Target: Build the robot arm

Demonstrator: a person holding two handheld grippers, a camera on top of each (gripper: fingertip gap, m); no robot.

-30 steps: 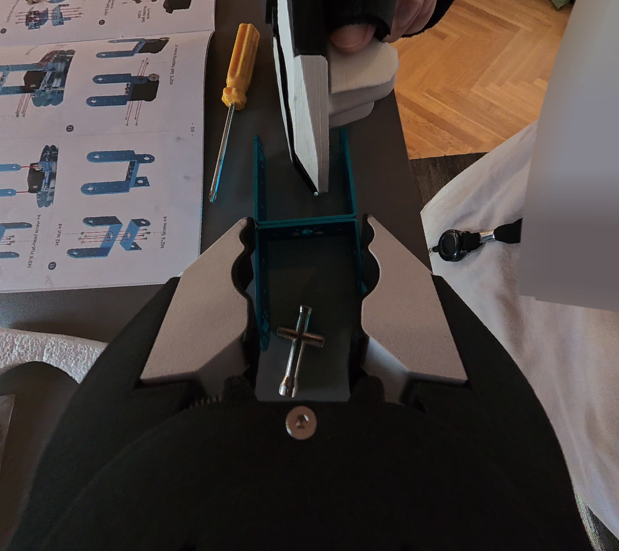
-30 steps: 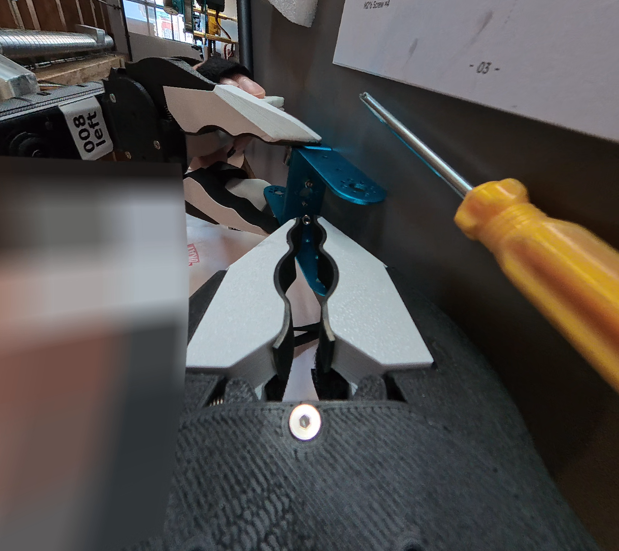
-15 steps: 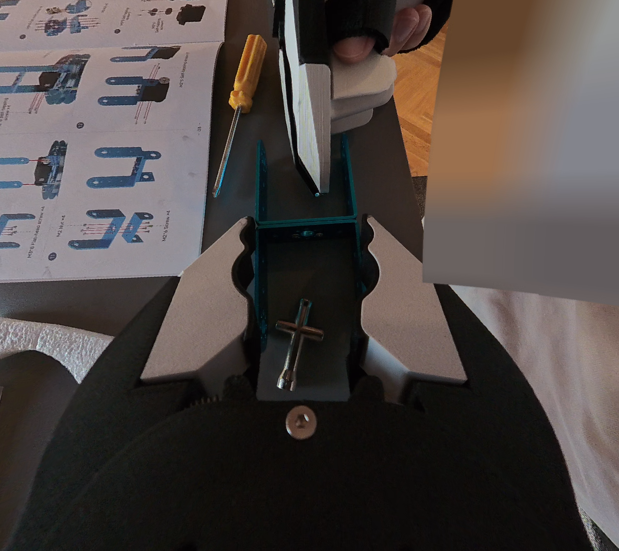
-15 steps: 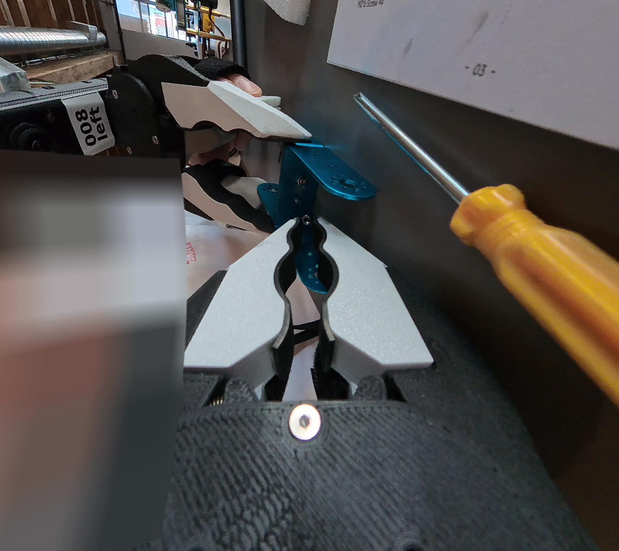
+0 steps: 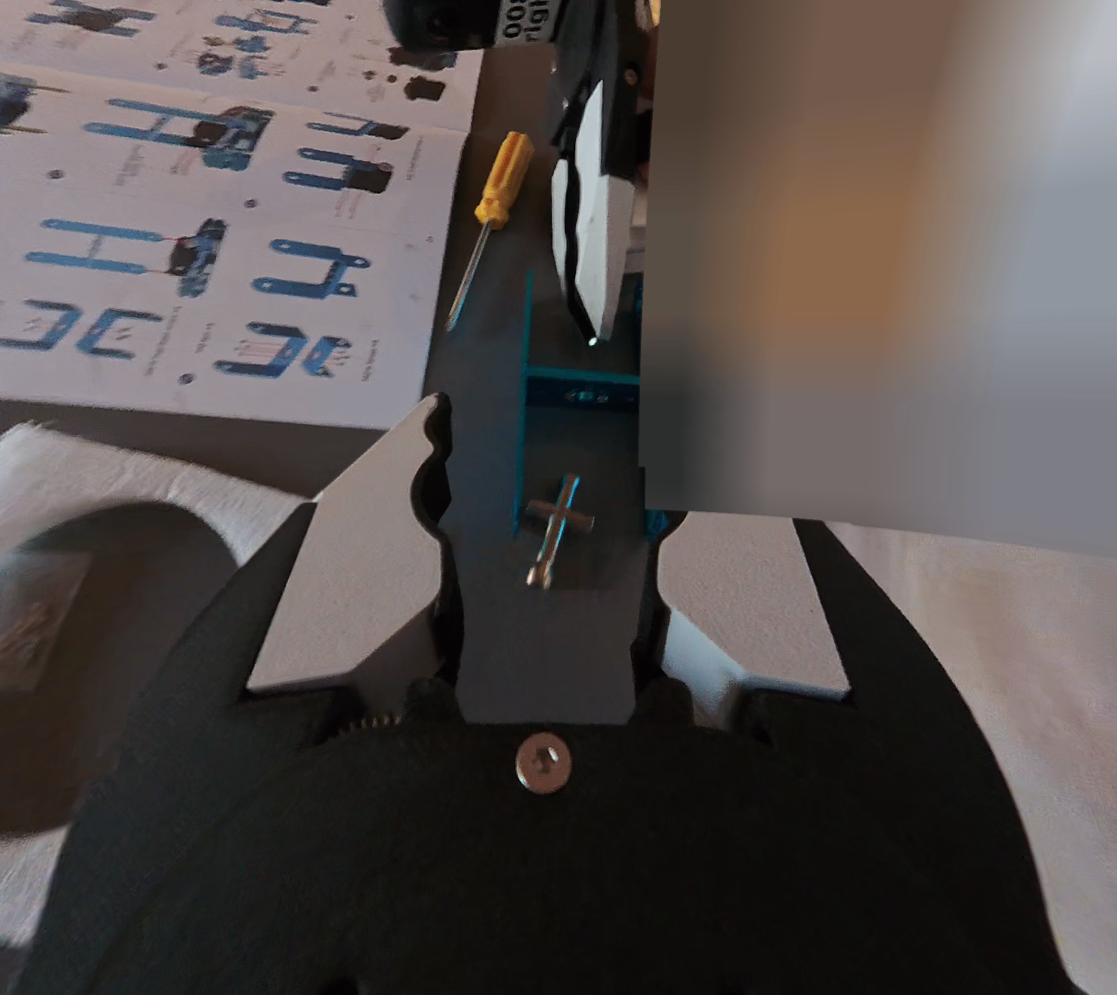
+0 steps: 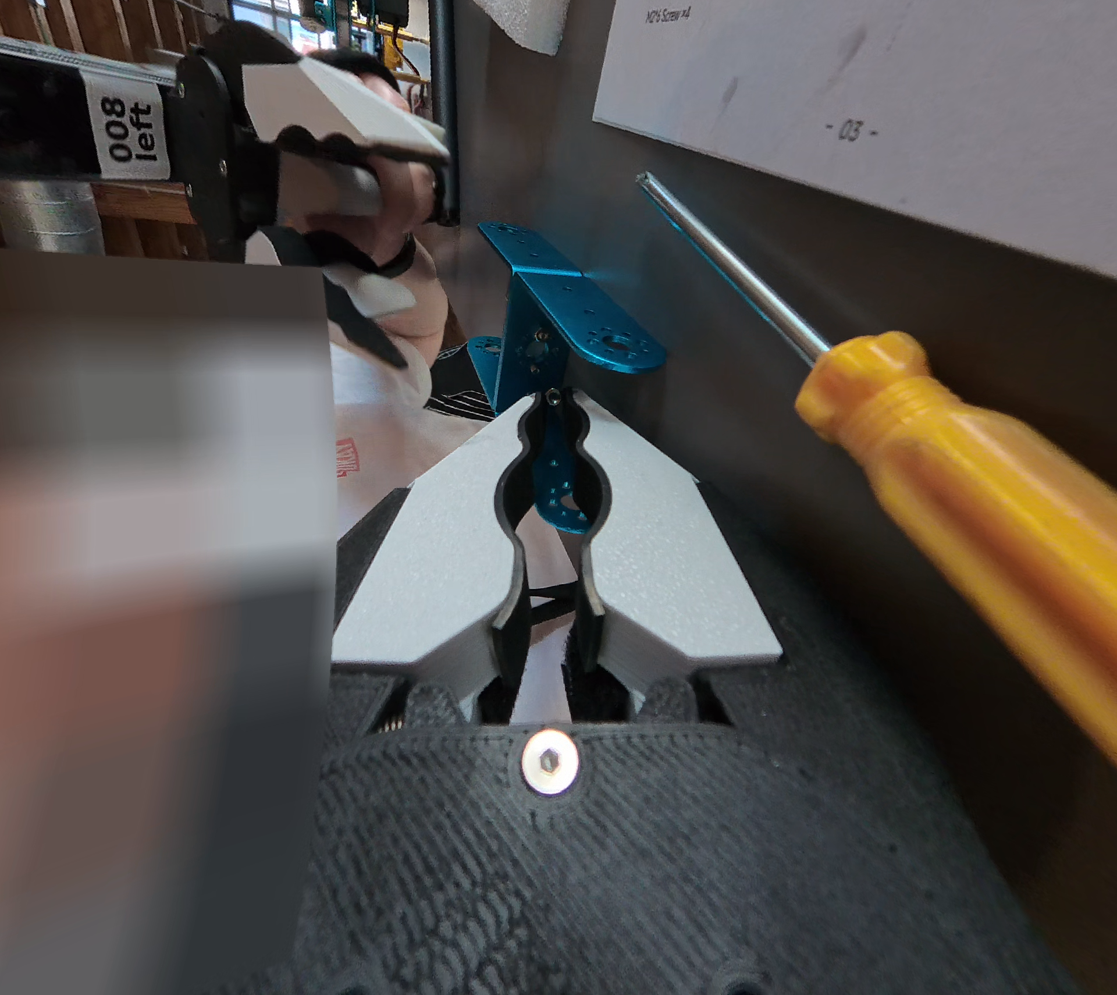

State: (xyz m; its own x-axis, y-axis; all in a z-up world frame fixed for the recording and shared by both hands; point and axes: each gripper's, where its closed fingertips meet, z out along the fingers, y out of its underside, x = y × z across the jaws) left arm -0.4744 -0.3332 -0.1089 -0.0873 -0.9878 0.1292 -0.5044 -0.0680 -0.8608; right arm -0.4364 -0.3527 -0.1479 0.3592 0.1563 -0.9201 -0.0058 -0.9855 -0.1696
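A blue metal bracket assembly (image 5: pixel 580 398) stands on the dark table, free of my left gripper (image 5: pixel 562 410), which is open wide around it and touches nothing. A silver cross wrench (image 5: pixel 556 527) lies between the left fingers. In the right wrist view the bracket (image 6: pixel 562 301) sits just past my right gripper (image 6: pixel 553 398), which is shut on a small screw at its tips. The right gripper (image 5: pixel 589 265) points down between the bracket's two arms. The left gripper (image 6: pixel 423 255) shows open at the upper left.
A yellow-handled screwdriver (image 5: pixel 505 180) lies beside the bracket, close to the right gripper (image 6: pixel 943 482). An open instruction booklet (image 5: pixel 211 180) covers the table's left. White foam packing (image 5: pixel 121 482) lies at the near left. A white cloth (image 5: pixel 967 664) is at the right. The silver cross wrench (image 5: pixel 556 527) is about 6 centimetres from my left fingertips.
My left gripper has opened, let go of the blue bracket and drawn back a little. The bracket stays standing. The right gripper keeps its place, still shut.
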